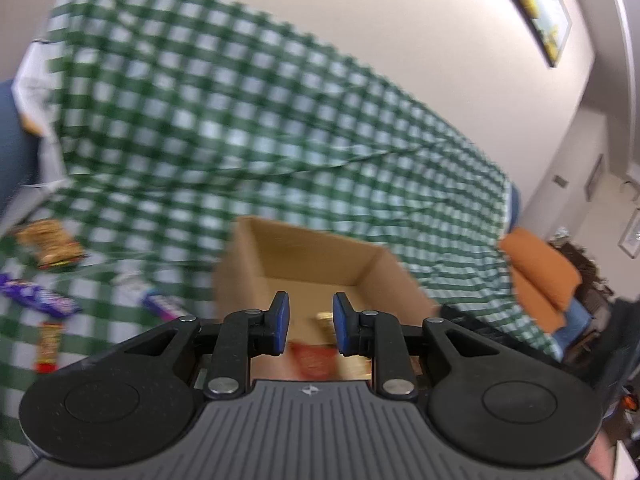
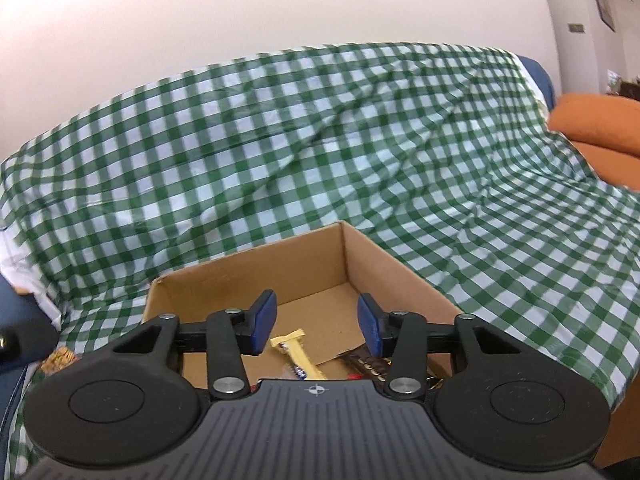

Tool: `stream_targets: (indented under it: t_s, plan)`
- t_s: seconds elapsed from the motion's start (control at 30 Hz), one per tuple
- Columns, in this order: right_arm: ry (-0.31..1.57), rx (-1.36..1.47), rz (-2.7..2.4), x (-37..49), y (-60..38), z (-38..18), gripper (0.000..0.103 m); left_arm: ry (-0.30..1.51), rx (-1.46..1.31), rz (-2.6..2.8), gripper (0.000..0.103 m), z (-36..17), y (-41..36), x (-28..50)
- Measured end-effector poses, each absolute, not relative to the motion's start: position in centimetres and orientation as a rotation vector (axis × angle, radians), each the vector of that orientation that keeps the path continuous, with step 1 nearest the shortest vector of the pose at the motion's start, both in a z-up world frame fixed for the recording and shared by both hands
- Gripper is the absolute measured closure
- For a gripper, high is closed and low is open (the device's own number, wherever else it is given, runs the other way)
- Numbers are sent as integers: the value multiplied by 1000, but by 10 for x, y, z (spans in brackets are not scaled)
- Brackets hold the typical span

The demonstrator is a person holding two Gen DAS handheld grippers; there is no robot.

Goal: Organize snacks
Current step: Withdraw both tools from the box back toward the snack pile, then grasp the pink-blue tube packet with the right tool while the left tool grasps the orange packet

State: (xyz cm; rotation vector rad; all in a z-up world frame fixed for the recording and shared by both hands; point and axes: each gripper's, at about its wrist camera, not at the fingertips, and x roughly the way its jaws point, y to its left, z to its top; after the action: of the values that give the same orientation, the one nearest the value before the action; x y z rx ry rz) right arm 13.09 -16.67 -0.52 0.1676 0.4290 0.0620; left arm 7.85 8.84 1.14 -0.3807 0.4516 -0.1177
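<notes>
Left wrist view: left gripper hangs over the cardboard box, jaws apart with nothing pinched. 2 purple snack bars lie on the checkered cloth.

Right wrist view: right gripper jaws spread, empty, above the yellow bar in the box.

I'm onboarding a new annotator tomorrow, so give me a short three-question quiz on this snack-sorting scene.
1. True or false: the cardboard box already holds snacks.
2. What pattern covers the surface under the box?
3. In the left wrist view, loose snacks such as the purple wrapper lie on which side of the box: A left, B right?

Key: 1 true, a yellow bar lies inside; 2 green and white checked cloth; 3 A.
</notes>
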Motion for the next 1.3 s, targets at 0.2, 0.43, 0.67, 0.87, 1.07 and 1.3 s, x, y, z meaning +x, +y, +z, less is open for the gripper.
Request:
stream_targets:
  t_s: [0.2,0.43,0.67,0.87,1.07,1.3]
  plan:
    - [433,85,71,125,-149,-11,58,445,-199,60,77,-30,137,70]
    - [427,6,98,119,-131,-18,58,514,-271,148,77,-80,185,60]
    - [441,-61,149,116,-115,-26,58,560,-320,217,74,-95,211,81]
    - [469,-78,153,119,-109,-32,58,597,-308,284,50,-109,219,104]
    - [511,-92,158,126,-105,-39,58,614,-310,277,50,-118,225,115]
    - [473,-158,225,124,-87,-32,58,678,-295,312,51,-131,227,135]
